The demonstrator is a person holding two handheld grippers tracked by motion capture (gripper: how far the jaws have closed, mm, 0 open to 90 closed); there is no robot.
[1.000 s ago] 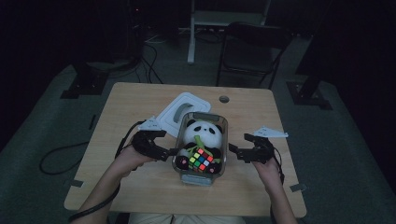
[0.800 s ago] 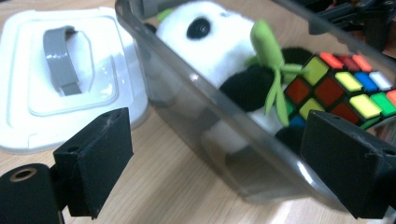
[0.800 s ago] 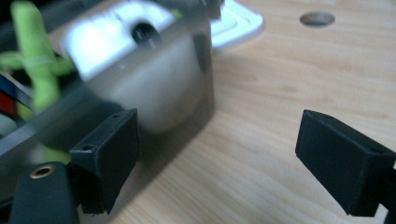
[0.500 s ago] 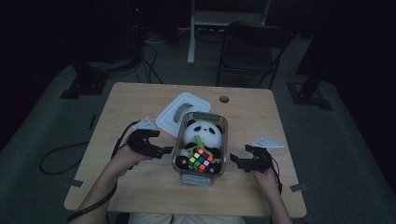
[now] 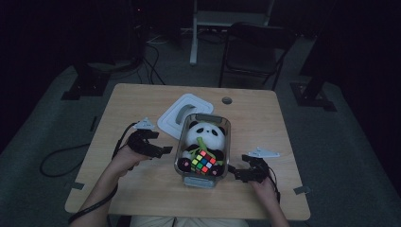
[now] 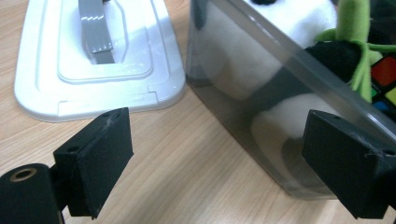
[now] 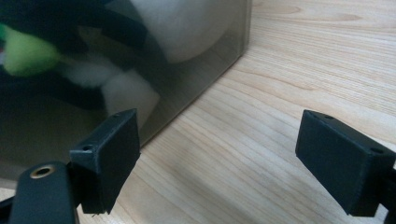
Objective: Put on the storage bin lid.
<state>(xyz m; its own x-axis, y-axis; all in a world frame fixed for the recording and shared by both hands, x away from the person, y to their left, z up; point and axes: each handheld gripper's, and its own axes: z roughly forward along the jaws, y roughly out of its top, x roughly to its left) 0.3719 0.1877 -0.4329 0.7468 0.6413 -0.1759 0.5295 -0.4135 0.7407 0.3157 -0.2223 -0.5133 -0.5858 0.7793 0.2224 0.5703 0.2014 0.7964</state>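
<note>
Bin (image 5: pixel 202 142) apparently unlabelled; left tool (image 6: pixel 219 163) and right tool (image 7: pixel 224 158) wide, empty.

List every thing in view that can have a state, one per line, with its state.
clear bin: uncovered, upright, holding toys.
lid: off, flat on the table beside the bin.
panda plush: inside the bin.
colour cube: inside the bin, on the panda.
left gripper: open, nothing between its jaws.
right gripper: open, nothing between its jaws.

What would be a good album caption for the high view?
Two open tongs, left and right, flank a clear box holding a plush panda and puzzle cube.
</note>
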